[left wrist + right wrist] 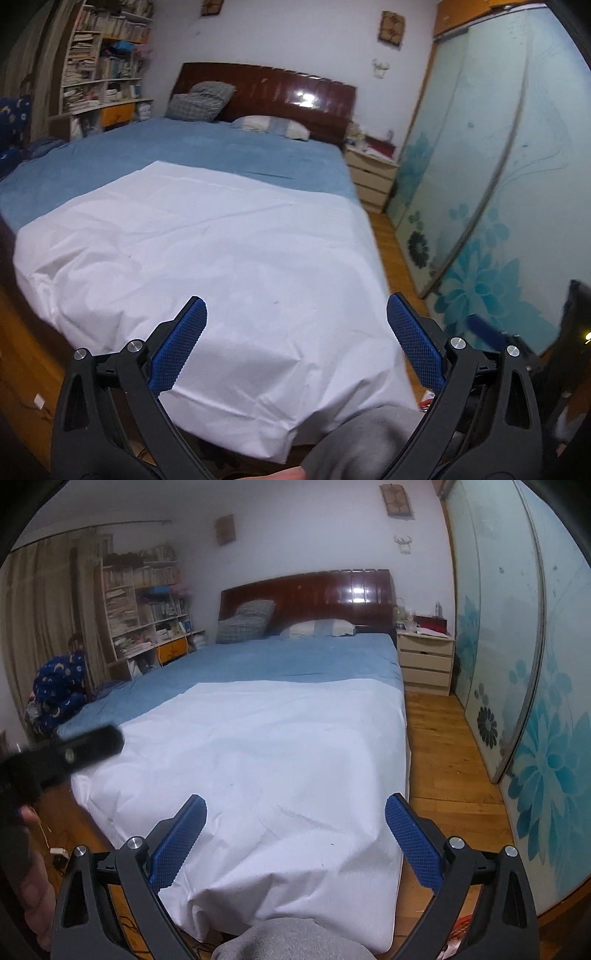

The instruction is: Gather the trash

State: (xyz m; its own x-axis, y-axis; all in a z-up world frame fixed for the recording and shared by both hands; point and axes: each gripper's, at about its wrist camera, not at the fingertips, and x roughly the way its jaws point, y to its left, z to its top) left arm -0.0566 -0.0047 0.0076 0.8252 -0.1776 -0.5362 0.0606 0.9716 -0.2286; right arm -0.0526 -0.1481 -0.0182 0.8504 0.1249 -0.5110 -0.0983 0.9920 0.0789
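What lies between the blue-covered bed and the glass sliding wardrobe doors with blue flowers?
A strip of bare wooden floor separates the bed from the wardrobe doors, with a cream drawer nightstand at its far end; the right wrist view shows this best.

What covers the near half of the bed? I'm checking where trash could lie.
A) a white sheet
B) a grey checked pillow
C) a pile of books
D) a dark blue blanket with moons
A: a white sheet is spread over the near half of the bed, with the blue bedspread showing beyond it toward the headboard.
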